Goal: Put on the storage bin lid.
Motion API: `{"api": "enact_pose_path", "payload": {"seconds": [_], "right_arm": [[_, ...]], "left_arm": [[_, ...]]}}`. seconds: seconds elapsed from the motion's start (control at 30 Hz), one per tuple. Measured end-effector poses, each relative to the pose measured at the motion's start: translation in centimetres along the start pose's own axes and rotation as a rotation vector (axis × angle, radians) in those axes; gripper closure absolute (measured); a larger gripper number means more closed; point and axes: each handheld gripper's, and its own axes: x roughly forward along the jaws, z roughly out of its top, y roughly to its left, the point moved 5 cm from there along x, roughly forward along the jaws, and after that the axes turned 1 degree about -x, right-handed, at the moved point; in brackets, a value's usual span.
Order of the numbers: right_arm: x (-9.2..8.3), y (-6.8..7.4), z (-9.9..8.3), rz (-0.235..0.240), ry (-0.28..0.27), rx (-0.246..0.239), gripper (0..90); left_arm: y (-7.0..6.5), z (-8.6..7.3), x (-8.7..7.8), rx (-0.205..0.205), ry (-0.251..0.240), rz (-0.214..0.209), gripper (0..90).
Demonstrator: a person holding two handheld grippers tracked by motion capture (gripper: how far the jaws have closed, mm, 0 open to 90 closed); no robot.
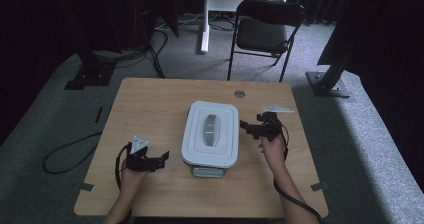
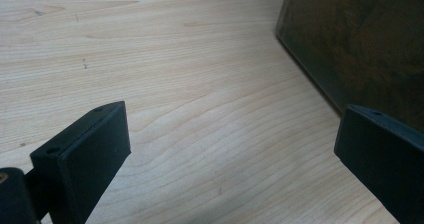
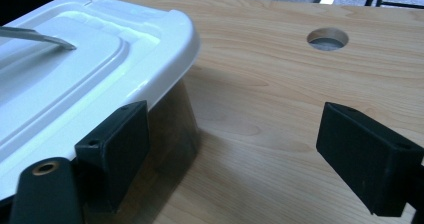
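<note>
Dim room with grey carpet; a black folding chair (image 1: 267, 31) stands beyond a light wooden table (image 1: 150, 109) that has a round cable hole (image 1: 239, 93) near its far edge.

Item: storage box (image 1: 210, 134), white lid with a grey handle (image 1: 212, 129), dark translucent body. It sits at the middle of the table, lid on.

Right gripper (image 1: 250, 127): jaws spread wide, holding nothing, just beside the box's right side. In the right gripper view the left jaw sits beside the dark wall under the lid's rim (image 3: 170, 49); whether it touches cannot be told. The other jaw is over bare wood.

Left gripper (image 1: 162, 158): jaws wide apart, empty, low over the table near the box's near-left corner. In the left gripper view the dark box wall (image 2: 360, 49) lies ahead of the right-hand jaw, apart from it.
</note>
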Motion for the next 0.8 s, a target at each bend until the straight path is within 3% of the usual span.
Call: {"api": "enact_pose_path", "payload": {"seconds": [0.53,0.8], "right_arm": [[0.5,0.7,0.1,0.012,0.025,-0.034,13.3],[-0.2,-0.2,-1.5,-0.019,0.018,-0.021,13.3]], "left_arm": [[0.3,0.1,-0.1,-0.007,-0.003,0.009,2.2],[0.9,0.1,-0.4,-0.024,-0.019,0.015,2.2]]}}
